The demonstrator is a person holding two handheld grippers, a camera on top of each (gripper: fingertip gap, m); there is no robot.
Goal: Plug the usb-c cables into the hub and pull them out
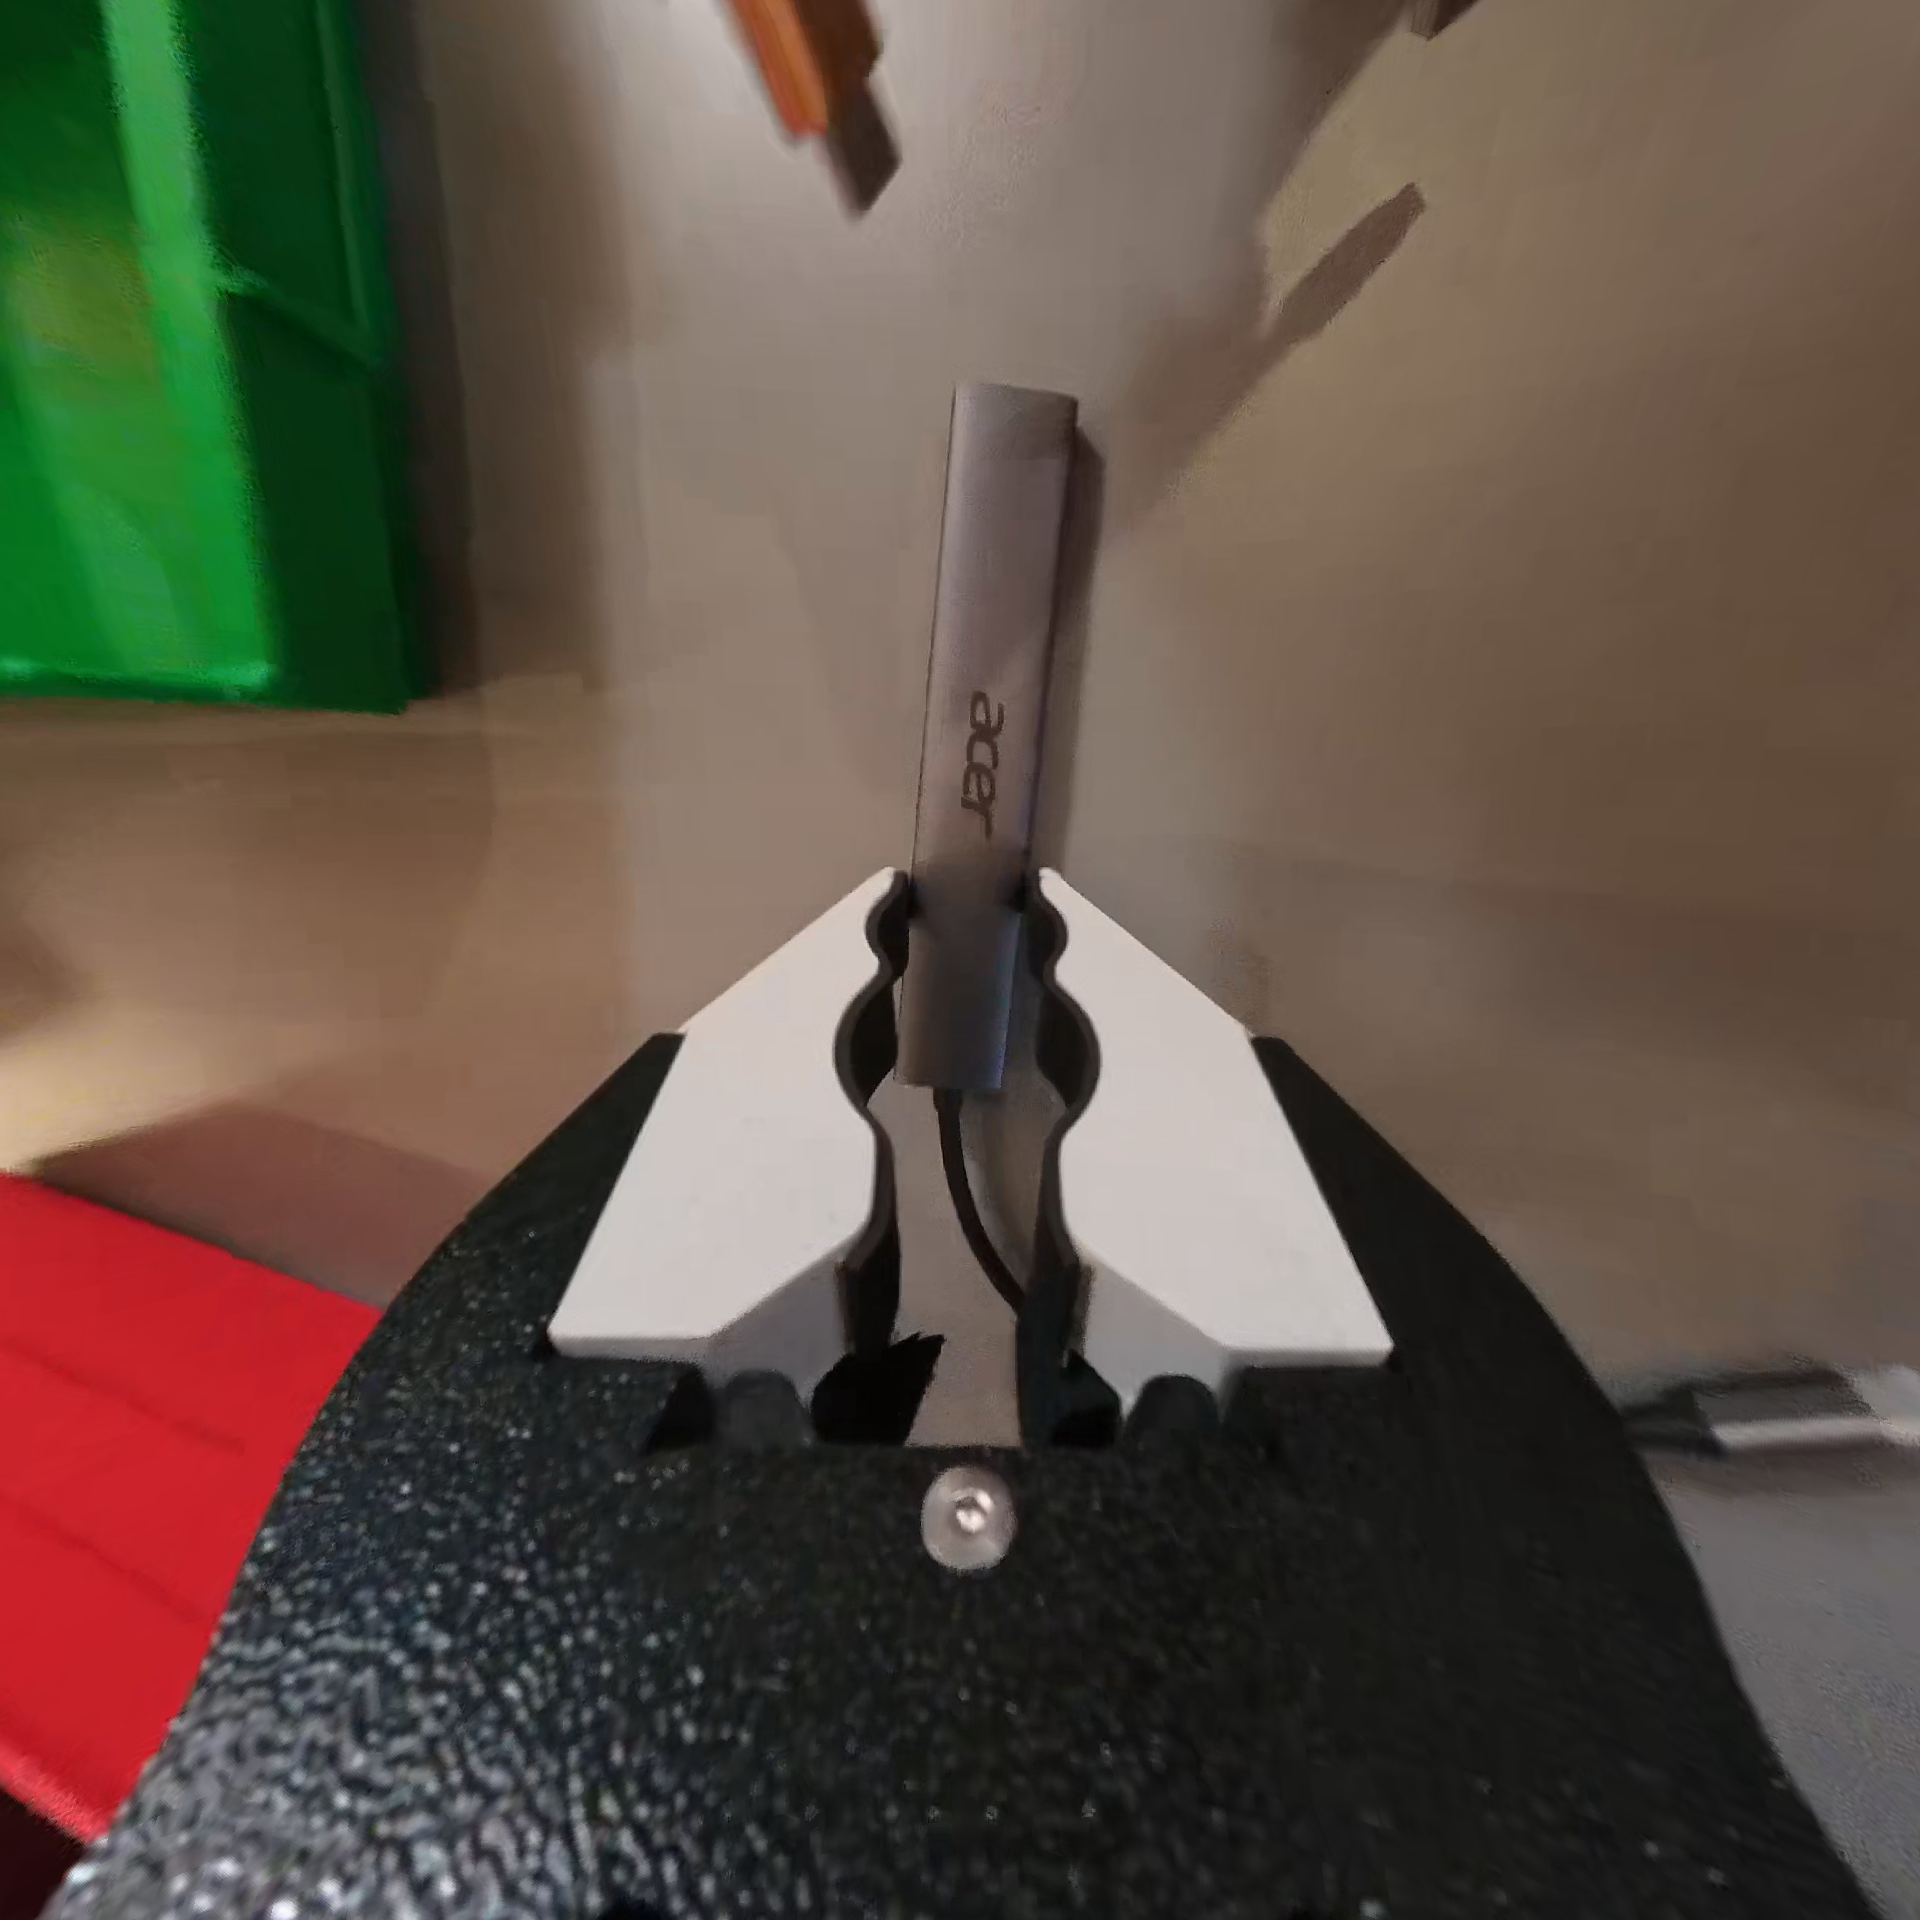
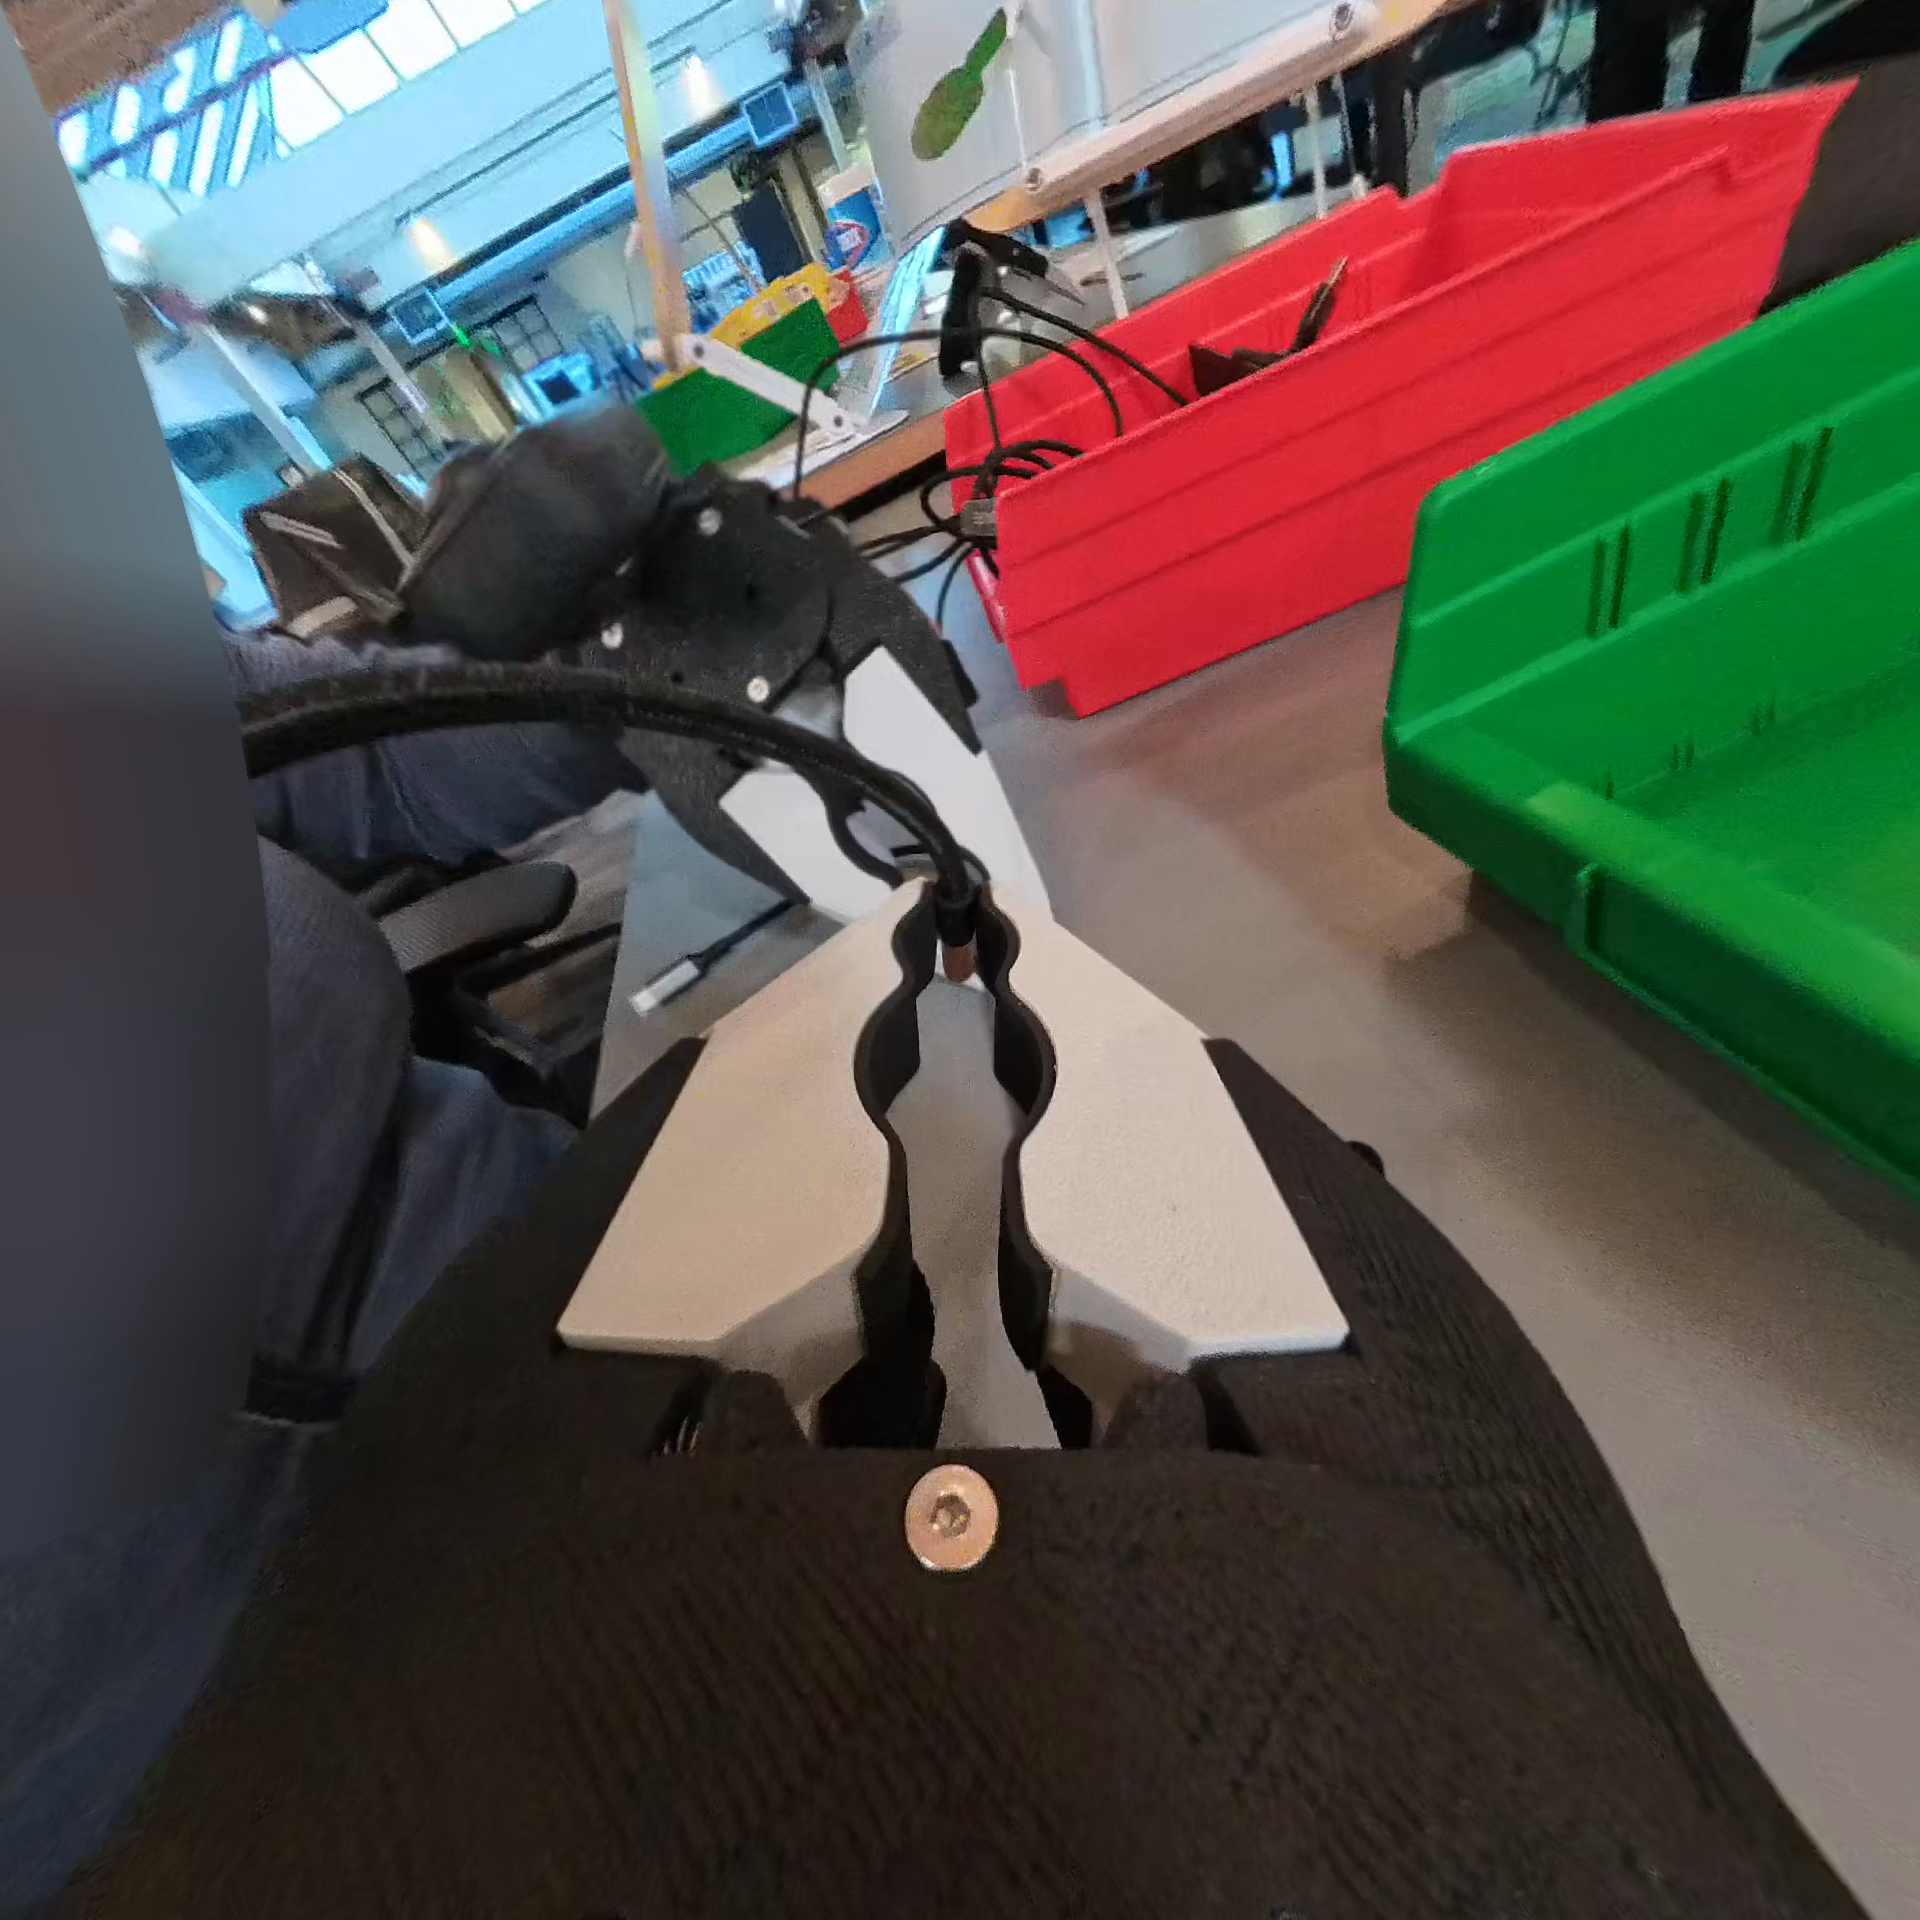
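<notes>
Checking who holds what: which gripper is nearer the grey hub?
Left. The left gripper is shut on the hub; the right gripper pinches a cable plug apart from it.

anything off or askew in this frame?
Nothing damaged or spilled. Left claw grips the grey hub near its cable end. Right claw pinches a black cable by its plug. A loose silver-tipped cable lies on the table.
</notes>
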